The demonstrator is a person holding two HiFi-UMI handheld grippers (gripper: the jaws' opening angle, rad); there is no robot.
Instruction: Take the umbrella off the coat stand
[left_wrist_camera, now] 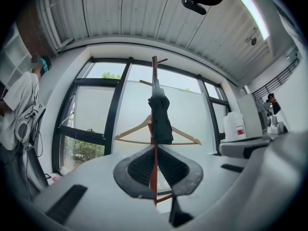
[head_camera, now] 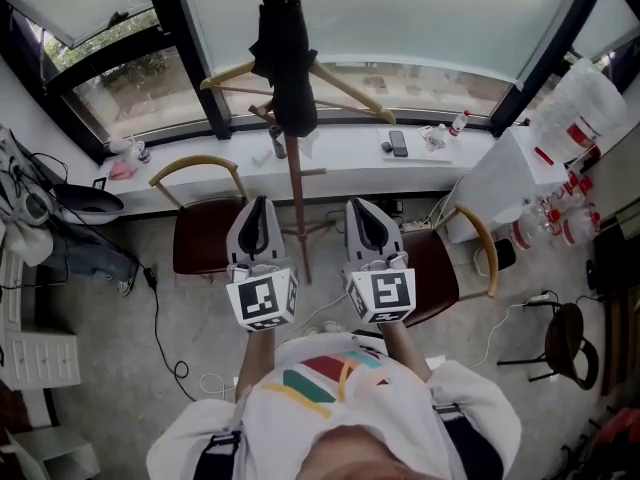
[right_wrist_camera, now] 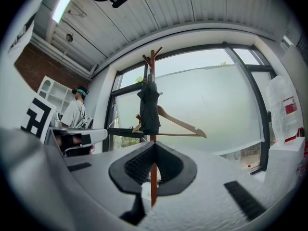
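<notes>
A black folded umbrella (head_camera: 285, 58) hangs near the top of a red-brown wooden coat stand (head_camera: 296, 198) by the window. A pale wooden hanger (head_camera: 350, 93) hangs on the stand behind it. My left gripper (head_camera: 259, 204) and right gripper (head_camera: 363, 206) are side by side in front of the stand's pole, well short of the umbrella, both shut and holding nothing. In the left gripper view the umbrella (left_wrist_camera: 160, 119) is straight ahead above the shut left gripper (left_wrist_camera: 155, 148). The right gripper view shows the umbrella (right_wrist_camera: 149, 109) above the shut right gripper (right_wrist_camera: 154, 144).
A dark-seated chair (head_camera: 205, 233) stands left of the stand and another chair (head_camera: 440, 268) right of it. A phone (head_camera: 398, 143) and small bottles lie on the window sill (head_camera: 340, 153). A white cabinet (head_camera: 505, 183) is at the right. A person (left_wrist_camera: 19, 114) stands far left.
</notes>
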